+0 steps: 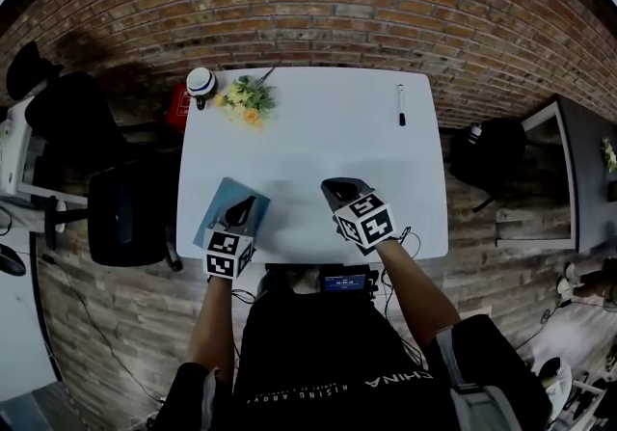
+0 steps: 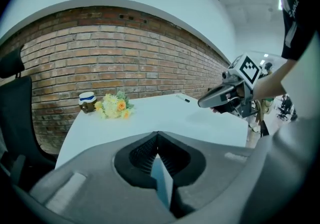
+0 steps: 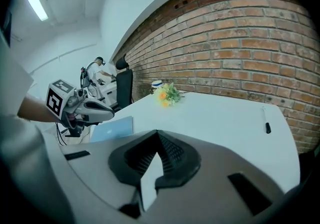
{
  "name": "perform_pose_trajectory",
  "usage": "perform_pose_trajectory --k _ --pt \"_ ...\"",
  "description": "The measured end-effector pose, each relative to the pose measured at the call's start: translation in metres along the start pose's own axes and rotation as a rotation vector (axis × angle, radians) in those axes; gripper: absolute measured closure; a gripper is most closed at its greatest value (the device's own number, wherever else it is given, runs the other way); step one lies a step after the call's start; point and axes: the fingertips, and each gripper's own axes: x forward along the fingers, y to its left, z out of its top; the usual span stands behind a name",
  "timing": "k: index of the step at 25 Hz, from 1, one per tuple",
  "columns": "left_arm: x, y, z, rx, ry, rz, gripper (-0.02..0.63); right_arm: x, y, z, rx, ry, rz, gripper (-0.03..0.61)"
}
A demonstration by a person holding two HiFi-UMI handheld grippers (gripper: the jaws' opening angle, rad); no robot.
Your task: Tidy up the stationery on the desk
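A white desk (image 1: pixel 318 145) holds a blue notebook (image 1: pixel 218 207) at its near left corner and a black-and-white pen (image 1: pixel 401 103) at the far right. My left gripper (image 1: pixel 242 204) hovers over the notebook's right part, jaws shut with nothing between them (image 2: pixel 158 135). Over the desk's near middle my right gripper (image 1: pixel 334 190) is also shut and empty (image 3: pixel 158 135). The right gripper view shows the notebook (image 3: pixel 114 129), the pen (image 3: pixel 265 118) and the left gripper (image 3: pixel 95 110). In the left gripper view the right gripper (image 2: pixel 220 97) hangs at the right.
A bunch of yellow flowers (image 1: pixel 248 100) and a white-lidded jar (image 1: pixel 201 84) stand at the desk's far left corner. A black office chair (image 1: pixel 120 212) is left of the desk, a black bag (image 1: pixel 492 154) on the floor to the right. A brick wall (image 1: pixel 318 5) runs behind.
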Motion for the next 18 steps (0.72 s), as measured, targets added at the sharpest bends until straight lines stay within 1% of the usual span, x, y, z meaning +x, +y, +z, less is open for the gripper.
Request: perform_pose_trajectory --k 4,8,9,11,13,14,15,16,18 --pt "-0.015 0.039 -0.029 -0.047 0.040 0.024 0.607 0.032 0.030 0.000 0.029 0.021 0.009 0.569" --pt "-0.025 0.072 -0.055 -0.050 0.091 -0.005 0.601 0.068 0.061 -0.007 0.088 0.053 -0.008 0.569" --pt "-0.026 0.080 -0.062 -0.050 0.109 -0.017 0.593 0.077 0.068 -0.010 0.107 0.061 -0.015 0.569" --pt "-0.028 0.094 -0.078 -0.047 0.151 -0.040 0.525 0.092 0.083 -0.018 0.149 0.076 -0.028 0.569" --pt "-0.029 0.106 -0.095 -0.031 0.209 -0.066 0.499 0.104 0.099 -0.028 0.190 0.095 -0.029 0.569" --pt "-0.029 0.110 -0.102 -0.021 0.239 -0.083 0.492 0.110 0.107 -0.034 0.208 0.110 -0.021 0.527" --pt "-0.028 0.113 -0.108 -0.013 0.269 -0.100 0.491 0.115 0.114 -0.041 0.220 0.128 -0.012 0.471" --pt "-0.027 0.115 -0.112 -0.008 0.298 -0.116 0.489 0.119 0.119 -0.047 0.228 0.144 -0.008 0.454" --pt "-0.028 0.119 -0.120 -0.014 0.349 -0.144 0.483 0.124 0.128 -0.057 0.240 0.169 -0.013 0.446"
